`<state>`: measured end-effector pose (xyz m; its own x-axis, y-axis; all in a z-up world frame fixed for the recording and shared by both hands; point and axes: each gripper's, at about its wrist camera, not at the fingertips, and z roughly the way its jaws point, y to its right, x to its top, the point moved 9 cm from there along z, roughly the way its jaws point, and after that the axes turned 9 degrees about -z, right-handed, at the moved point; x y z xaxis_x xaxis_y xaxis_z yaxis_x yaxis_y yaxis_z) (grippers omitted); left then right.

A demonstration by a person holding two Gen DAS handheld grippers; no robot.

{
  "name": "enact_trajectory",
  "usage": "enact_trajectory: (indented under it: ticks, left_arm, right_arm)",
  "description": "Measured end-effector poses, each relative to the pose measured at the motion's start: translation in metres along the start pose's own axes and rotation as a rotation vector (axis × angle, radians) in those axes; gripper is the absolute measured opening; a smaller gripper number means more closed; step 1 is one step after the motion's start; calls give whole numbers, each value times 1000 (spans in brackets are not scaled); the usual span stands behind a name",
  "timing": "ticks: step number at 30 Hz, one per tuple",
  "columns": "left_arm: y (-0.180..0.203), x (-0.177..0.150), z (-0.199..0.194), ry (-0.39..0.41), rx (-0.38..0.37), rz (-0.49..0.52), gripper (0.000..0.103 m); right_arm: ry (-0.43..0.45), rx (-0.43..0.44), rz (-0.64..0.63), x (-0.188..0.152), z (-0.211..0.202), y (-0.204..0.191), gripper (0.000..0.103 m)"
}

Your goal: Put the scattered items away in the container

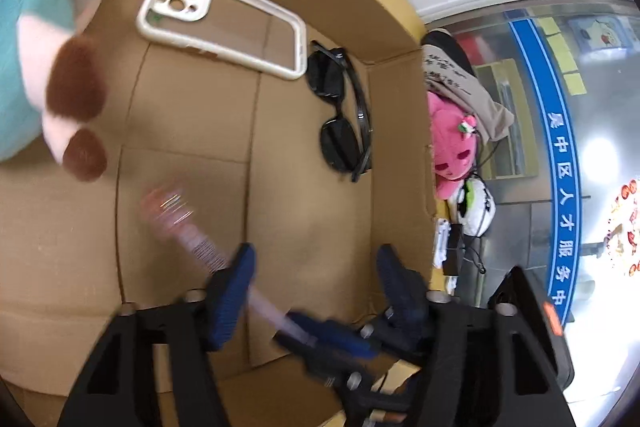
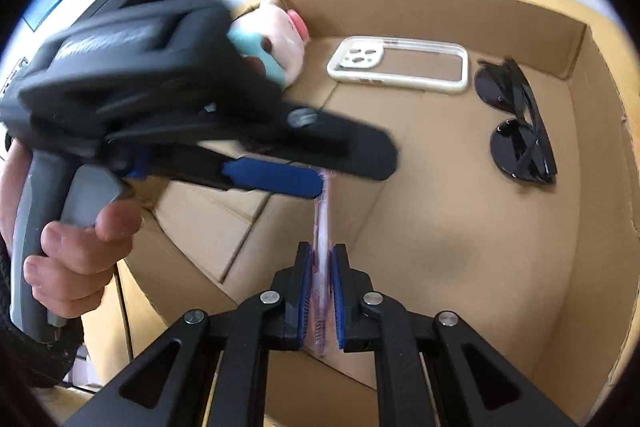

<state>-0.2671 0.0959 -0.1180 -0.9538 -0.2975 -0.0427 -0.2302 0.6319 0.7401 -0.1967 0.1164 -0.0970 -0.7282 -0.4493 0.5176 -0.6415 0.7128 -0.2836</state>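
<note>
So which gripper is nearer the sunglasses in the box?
Hard to call; the left slightly, if either. The left gripper hovers just short of the sunglasses. The right gripper, shut on the pen, sits lower beside them.

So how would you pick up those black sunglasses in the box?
Grip the sunglasses at the thin bridge between the two lenses, coming straight down from above. They lie flat and folded against the cardboard box wall, so a sideways approach looks blocked.
</note>
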Motion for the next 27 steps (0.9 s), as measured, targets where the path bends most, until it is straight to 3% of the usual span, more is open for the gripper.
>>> enact_trajectory:
  ticks: [2,6,7,9,10,14,22,25,27]
  left_arm:
    - [1,1,-2,3,10,19,41]
    - [-2,2,-15,18,12,26,43]
    - [-2,2,-21,28,8,31,47]
    - [-4,2,-30,41,3,23,75]
    - [-7,2,-35,50,3,11,78]
    - [-16,2,-43,62,-6,-30,78]
    - [-20,-3,-6,-14,-65,-129,79]
    - [-18,-3,2,-18,-65,-129,70]
    - [-18,-2,2,-10,-61,-126,58]
  right_arm:
    - [22,14,7,3,-1,-5,9]
    - [48,-12,20,10,-4,-3,9]
    - [49,-31,25,11,-4,2,9]
    - [57,-59,45,15,-6,10,9]
    - [62,-68,55,17,-7,13,9]
    - [101,-102,76,16,-25,20,9]
    - [179,-97,111,32,-37,10,9]
    - [190,-87,120,27,-38,5,9]
    - [193,-102,118,23,-39,3,9]
